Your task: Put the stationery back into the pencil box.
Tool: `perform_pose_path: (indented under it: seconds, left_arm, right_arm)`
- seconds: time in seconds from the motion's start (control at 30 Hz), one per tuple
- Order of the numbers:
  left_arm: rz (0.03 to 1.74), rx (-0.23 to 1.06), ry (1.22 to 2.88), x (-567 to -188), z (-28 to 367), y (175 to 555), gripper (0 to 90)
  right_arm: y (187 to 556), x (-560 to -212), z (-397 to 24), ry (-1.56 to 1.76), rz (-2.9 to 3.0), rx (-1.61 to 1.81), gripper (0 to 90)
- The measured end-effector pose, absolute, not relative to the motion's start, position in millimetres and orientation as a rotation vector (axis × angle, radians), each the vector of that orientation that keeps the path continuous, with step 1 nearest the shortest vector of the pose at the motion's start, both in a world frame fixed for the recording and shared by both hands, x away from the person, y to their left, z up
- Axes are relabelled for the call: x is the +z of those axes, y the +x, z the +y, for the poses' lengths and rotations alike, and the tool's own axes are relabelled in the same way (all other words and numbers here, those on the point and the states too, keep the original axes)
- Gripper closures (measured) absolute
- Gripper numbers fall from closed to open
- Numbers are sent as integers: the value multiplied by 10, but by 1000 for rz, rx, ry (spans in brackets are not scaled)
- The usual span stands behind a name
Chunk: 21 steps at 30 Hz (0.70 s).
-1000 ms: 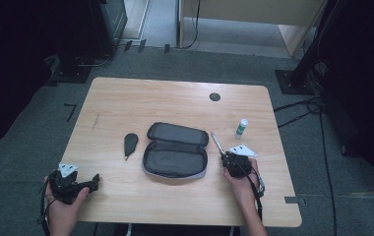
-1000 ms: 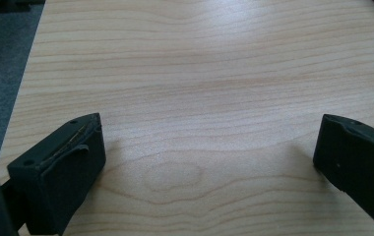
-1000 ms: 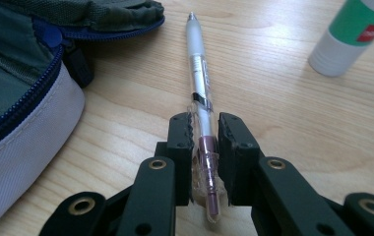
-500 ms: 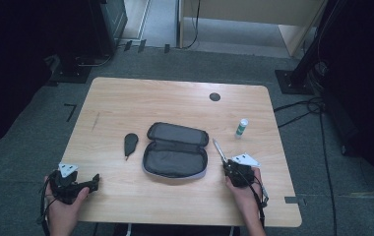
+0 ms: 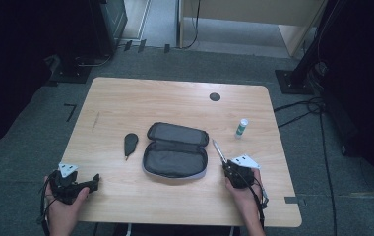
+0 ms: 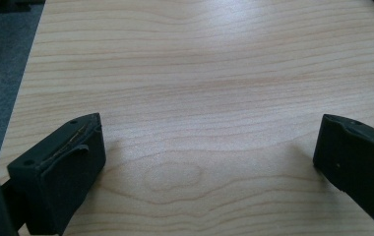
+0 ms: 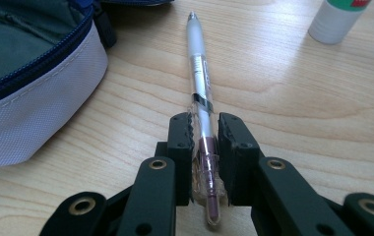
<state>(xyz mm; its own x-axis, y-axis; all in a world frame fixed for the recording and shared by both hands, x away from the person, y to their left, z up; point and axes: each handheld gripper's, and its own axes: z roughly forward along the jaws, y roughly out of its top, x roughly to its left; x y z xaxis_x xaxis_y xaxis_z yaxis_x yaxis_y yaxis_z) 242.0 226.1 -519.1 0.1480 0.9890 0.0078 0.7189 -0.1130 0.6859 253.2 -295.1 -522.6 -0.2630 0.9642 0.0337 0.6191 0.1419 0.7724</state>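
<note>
Right gripper (image 7: 205, 132) pinches pen (image 7: 198, 73) near its back end; the long overhang could swing or slip short of the pencil case (image 5: 175, 157). Left gripper (image 6: 209, 152) jaws spread, empty.

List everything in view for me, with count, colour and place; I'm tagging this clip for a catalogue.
table: 1, light wood, centre of the high view
pencil case: 1, dark grey, zipped open at table centre
pen: 1, clear with pink end, right of the case
glue stick: 1, white with green cap, upright, far right
small pouch: 1, black, left of the case
round grommet: 1, black, far edge of the table
left gripper: 1, black, near left corner, jaws wide apart
right gripper: 1, black, jaws clamped on the pen
</note>
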Motion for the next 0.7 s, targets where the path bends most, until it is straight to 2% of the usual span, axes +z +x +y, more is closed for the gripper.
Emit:
perform_pose_path:
  seconds: [0.33,0.7]
  left_arm:
    - [1626,655,1894,-5191,2261,2421,0]
    - [1626,654,1894,-5191,2261,2421,0]
  right_arm:
    - [2474,-5137,-3067,1510,1897,978,770]
    - [2456,-4898,-3001,1458,1913,1026,769]
